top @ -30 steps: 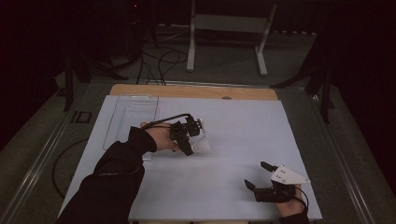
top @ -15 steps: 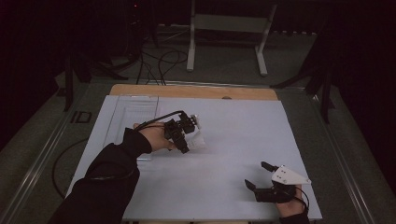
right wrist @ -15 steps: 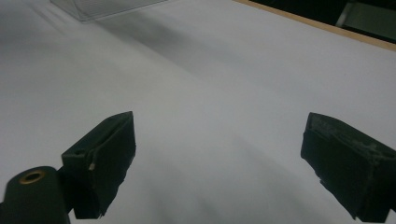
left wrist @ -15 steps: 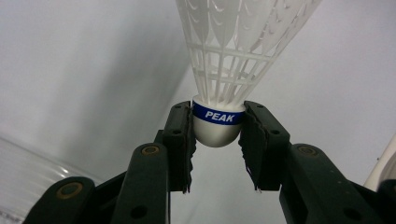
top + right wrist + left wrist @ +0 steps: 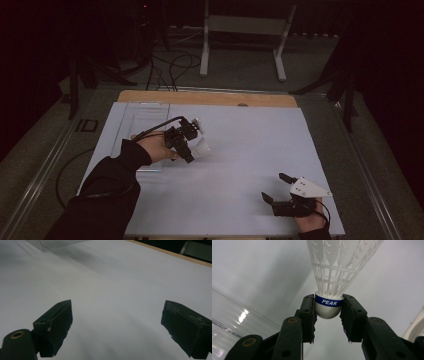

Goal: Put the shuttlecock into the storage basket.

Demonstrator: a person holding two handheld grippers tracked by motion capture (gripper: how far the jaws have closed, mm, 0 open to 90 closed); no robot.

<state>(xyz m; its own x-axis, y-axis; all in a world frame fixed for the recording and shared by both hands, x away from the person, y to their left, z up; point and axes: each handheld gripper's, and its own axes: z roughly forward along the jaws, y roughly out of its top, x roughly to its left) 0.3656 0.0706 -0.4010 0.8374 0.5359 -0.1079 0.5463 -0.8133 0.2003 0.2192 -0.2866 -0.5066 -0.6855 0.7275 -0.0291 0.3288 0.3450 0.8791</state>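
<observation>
Left claw [image 5: 328,315] clamps shuttlecock [image 5: 337,272]; right claw [image 5: 117,330] wide over bare table [image 5: 240,145].

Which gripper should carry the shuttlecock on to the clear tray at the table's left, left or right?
Left, probably. The left gripper is shut on the shuttlecock at its cork, right beside the clear tray. The right gripper sits open at the table's near right edge.

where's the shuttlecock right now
The shuttlecock is clamped by its cork in the left gripper, at the high view's left, beside the clear tray.
</observation>
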